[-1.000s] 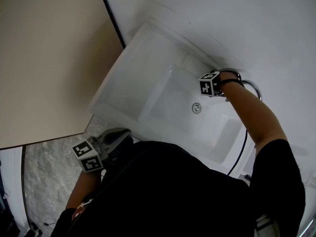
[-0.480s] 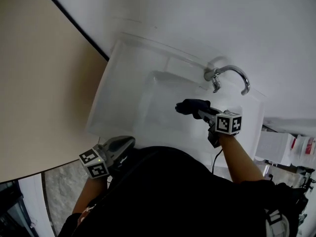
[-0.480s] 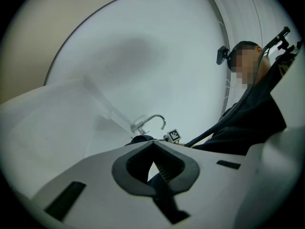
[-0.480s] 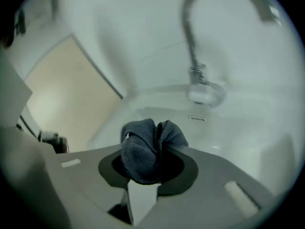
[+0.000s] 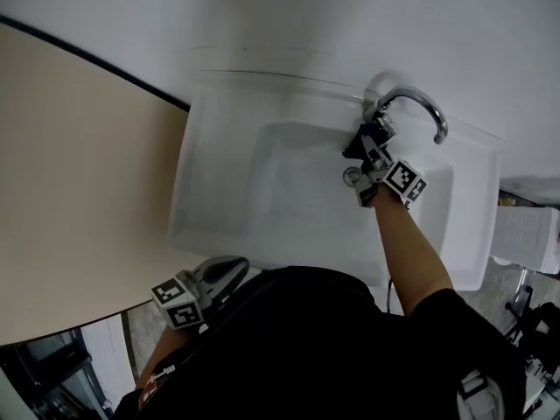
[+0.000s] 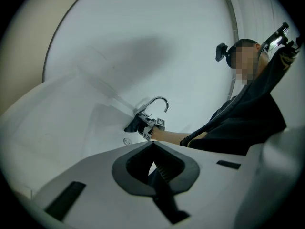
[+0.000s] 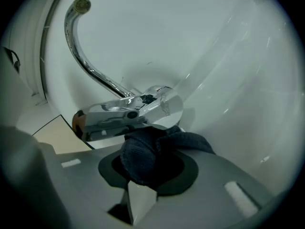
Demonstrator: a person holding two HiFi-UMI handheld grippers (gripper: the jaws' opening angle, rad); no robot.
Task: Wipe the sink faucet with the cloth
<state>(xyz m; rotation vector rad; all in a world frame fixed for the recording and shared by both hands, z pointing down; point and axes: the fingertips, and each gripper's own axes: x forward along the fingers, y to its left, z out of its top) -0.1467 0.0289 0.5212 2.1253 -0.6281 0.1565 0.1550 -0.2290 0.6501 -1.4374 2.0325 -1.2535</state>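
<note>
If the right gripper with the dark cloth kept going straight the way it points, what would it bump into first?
Most likely the base of the chrome faucet, straight ahead of the right gripper. The cloth in its jaws would meet it first and looks nearly touching, though depth is unclear.

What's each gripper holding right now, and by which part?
The right gripper is shut on the dark cloth, pinching a bunched fold; the rest bulges out toward the faucet. The left gripper is shut and holds nothing.
</note>
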